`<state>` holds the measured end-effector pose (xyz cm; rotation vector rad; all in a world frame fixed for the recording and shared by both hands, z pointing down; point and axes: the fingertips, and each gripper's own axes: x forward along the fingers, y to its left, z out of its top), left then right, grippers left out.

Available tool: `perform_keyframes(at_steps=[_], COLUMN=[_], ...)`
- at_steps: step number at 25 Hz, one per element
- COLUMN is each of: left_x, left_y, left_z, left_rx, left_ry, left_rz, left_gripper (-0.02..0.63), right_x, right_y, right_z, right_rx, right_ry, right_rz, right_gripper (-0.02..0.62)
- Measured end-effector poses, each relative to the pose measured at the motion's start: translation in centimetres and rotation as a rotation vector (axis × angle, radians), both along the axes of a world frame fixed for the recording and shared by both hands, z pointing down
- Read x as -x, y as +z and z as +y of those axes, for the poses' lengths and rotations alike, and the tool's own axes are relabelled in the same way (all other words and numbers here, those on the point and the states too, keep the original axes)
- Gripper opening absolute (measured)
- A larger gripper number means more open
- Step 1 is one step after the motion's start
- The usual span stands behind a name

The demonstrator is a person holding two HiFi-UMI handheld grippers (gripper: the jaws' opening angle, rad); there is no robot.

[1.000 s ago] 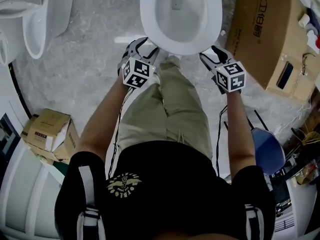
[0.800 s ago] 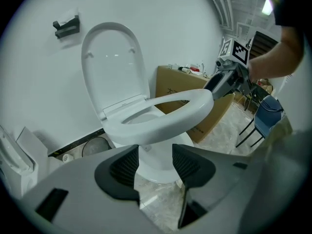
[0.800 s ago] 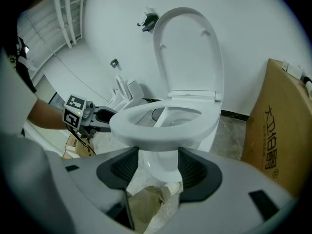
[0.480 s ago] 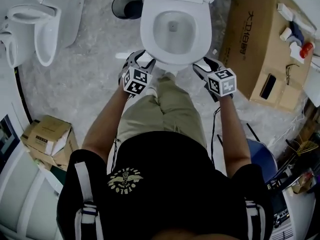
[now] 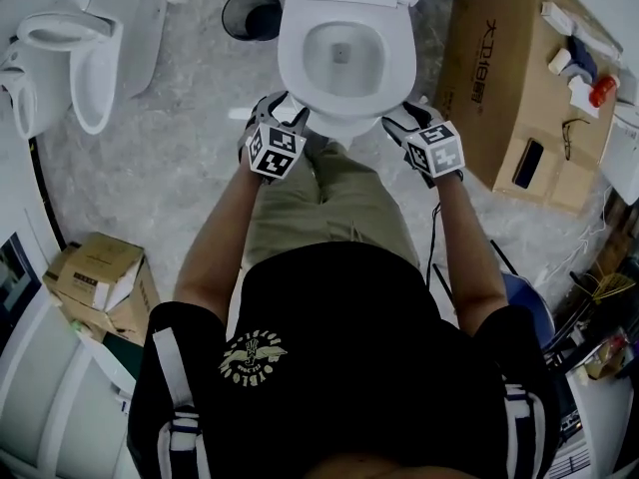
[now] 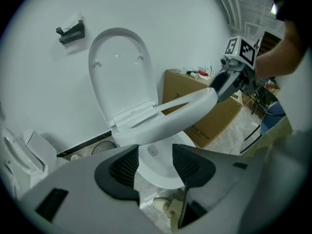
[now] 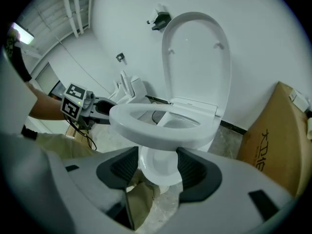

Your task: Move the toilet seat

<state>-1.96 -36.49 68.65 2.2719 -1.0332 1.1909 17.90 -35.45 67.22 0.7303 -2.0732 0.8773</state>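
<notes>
L gripper (image 5: 285, 108): jaws wide apart, clamping nothing, tips under front rim of toilet seat (image 6: 165, 118). Seat half-raised, tilted above bowl (image 5: 344, 53), lid (image 6: 119, 67) upright behind. R gripper (image 5: 407, 118): same, jaws spread wide under rim's other side, no pinch.

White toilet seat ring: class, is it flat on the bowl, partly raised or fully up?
Partly raised: the white plastic seat ring slants above the white bowl, below the upright lid.

Toilet seat (image 7: 161, 126) half-raised above parted fingers (image 7: 193, 170).
</notes>
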Motion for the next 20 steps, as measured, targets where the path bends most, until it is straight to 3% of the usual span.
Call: perform_keyframes(at_steps=[20], left_x=[-0.1], left_y=[-3.7], left_z=[-3.5], left_rx=[-0.015], left_ry=[0.01], left_rz=[0.021], left_gripper=[0.233], right_x=[-0.1], right_y=[-3.7], right_z=[-3.9], right_rx=[-0.079], right_ry=[0.095], right_rz=[-0.009], right_gripper=[0.261])
